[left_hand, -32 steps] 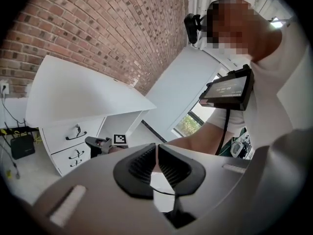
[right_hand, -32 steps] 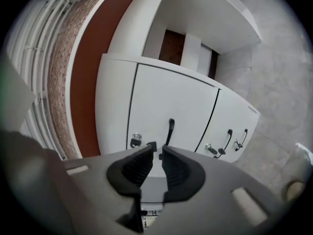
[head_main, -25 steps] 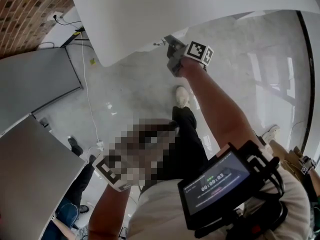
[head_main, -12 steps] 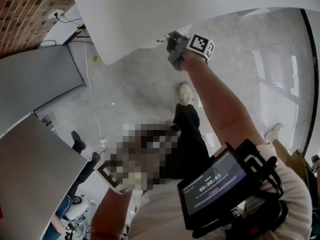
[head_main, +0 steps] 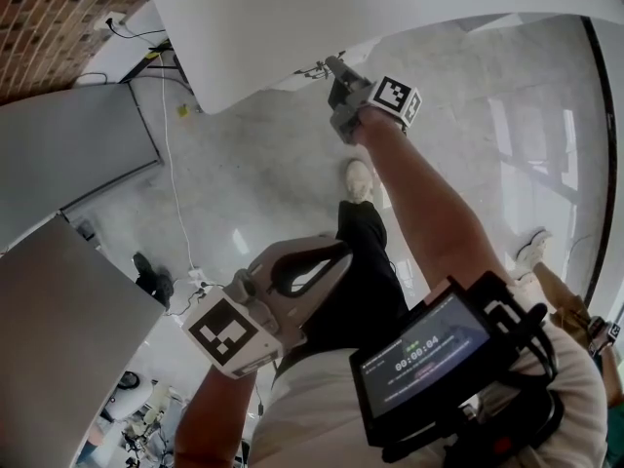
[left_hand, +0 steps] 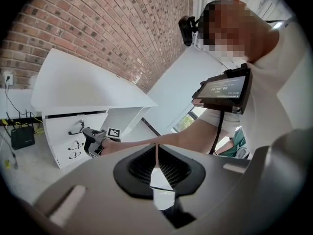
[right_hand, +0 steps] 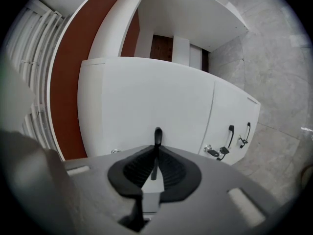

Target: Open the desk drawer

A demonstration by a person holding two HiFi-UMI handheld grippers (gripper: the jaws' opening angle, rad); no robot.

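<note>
The white desk (head_main: 390, 8) fills the top of the head view. My right gripper (head_main: 336, 71) reaches in under its edge, at the drawer fronts. In the right gripper view my right gripper (right_hand: 156, 156) is shut on the black drawer handle (right_hand: 157, 135) of the nearest white drawer front (right_hand: 146, 102). Two more handles (right_hand: 230, 131) and a key (right_hand: 212, 152) show on the fronts to the right. My left gripper (head_main: 327, 256) hangs low near the person's body. In its own view the left gripper (left_hand: 156, 155) is shut with nothing in it, and looks towards the desk (left_hand: 83, 87) and the right gripper (left_hand: 90, 143).
Grey tables (head_main: 68, 154) stand to the left over a pale floor. A brick wall (left_hand: 98, 28) runs behind the desk, with cables and a black box (left_hand: 22, 136) on the floor by it. A screen (head_main: 419, 359) is strapped to the person's chest.
The right gripper has pushed a little further in under the desk edge. The left gripper has hardly moved.
</note>
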